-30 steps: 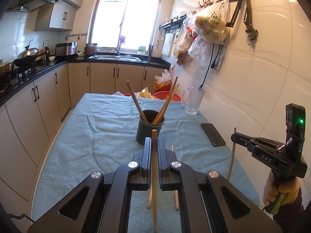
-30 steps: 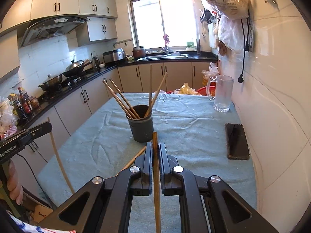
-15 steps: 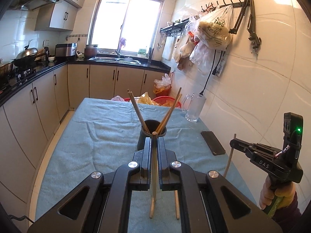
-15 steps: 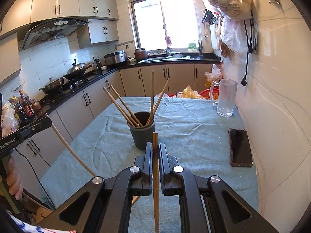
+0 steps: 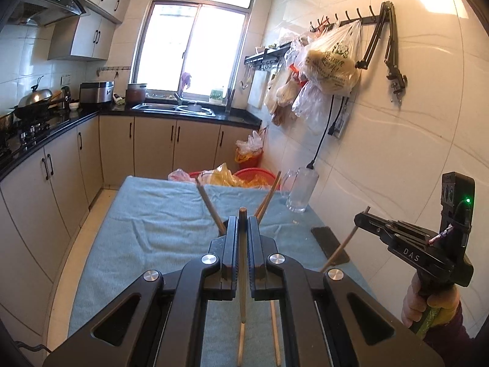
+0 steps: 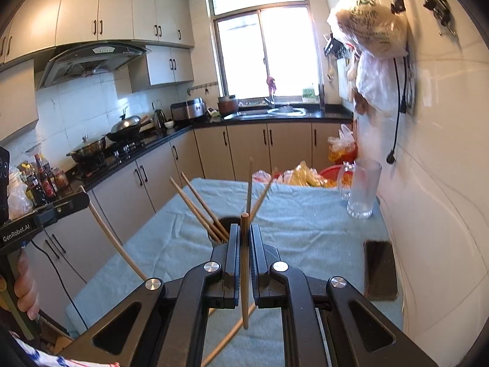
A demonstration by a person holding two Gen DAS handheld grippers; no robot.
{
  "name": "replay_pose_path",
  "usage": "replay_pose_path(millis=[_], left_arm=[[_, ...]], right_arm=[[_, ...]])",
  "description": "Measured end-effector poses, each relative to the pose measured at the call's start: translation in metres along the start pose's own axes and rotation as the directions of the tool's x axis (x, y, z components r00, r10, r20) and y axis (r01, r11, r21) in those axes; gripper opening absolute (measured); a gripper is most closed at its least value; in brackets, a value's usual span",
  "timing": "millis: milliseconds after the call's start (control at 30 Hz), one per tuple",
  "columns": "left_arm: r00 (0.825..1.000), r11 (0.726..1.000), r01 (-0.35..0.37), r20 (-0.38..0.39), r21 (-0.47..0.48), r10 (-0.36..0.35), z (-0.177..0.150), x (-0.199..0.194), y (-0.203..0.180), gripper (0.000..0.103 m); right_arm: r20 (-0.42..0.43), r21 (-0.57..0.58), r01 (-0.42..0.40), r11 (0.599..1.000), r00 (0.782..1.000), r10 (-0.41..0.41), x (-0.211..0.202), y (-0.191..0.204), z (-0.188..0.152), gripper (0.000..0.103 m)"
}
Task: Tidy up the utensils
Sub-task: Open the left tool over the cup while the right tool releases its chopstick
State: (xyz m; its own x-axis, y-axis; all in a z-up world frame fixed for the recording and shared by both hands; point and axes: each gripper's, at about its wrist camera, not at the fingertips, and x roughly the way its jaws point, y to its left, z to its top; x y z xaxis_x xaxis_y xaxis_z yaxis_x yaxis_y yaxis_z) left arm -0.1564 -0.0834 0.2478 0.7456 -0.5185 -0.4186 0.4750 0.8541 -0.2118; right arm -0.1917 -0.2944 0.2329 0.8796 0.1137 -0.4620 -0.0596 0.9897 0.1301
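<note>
Left claw [image 5: 243, 229]: clamped on one chopstick [image 5: 242, 263], held upright, tip poking above the fingers; seen from the right wrist view at far left, its stick slanting down toward the desk edge.
Loose chopsticks [image 5: 275, 333]: two lie on the teal cloth below the left claw.
Holder [image 6: 226, 224]: dark cup mid-desk, mostly hidden behind the right claw's fingers; several chopsticks [image 6: 198, 206] lean out of it, fanned left and right.
Right claw [image 6: 244, 232]: closed on a single chopstick [image 6: 244, 269], near vertical, just in front of the holder.
Desk [image 6: 305, 214]: covered in teal cloth.
Glass mug [image 6: 363, 189]: far right corner, near the wall.
Phone [image 6: 380, 269]: flat at the right edge.
</note>
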Motion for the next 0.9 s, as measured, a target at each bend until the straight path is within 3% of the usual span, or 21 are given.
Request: replay_pose_path(millis=[267, 533, 767, 900], left_arm=[[0.997, 0.999, -0.026, 0.075, 0.029, 0.024, 0.046, 0.019, -0.007, 0.005], [0.996, 0.999, -0.026, 0.079, -0.026, 0.028, 0.086, 0.081, -0.006, 0.005], [0.997, 0.997, -0.062, 0.048, -0.047, 0.064, 0.090, 0.137, 0.004, 0.005], [0.998, 0.996, -0.068, -0.016, -0.066, 0.067, 0.077, 0.162, 0.012, 0.005]], right_arm=[[0.066, 0.025, -0.047, 0.999, 0.997, 0.045, 0.013, 0.003, 0.057, 0.006], [0.111, 0.075, -0.050, 0.996, 0.993, 0.042, 0.051, 0.004, 0.102, 0.006], [0.116, 0.112, -0.010, 0.994, 0.993, -0.003, 0.098, -0.004, 0.101, 0.006], [0.046, 0.129, -0.002, 0.992, 0.999, -0.004, 0.124, -0.010, 0.086, 0.006]])
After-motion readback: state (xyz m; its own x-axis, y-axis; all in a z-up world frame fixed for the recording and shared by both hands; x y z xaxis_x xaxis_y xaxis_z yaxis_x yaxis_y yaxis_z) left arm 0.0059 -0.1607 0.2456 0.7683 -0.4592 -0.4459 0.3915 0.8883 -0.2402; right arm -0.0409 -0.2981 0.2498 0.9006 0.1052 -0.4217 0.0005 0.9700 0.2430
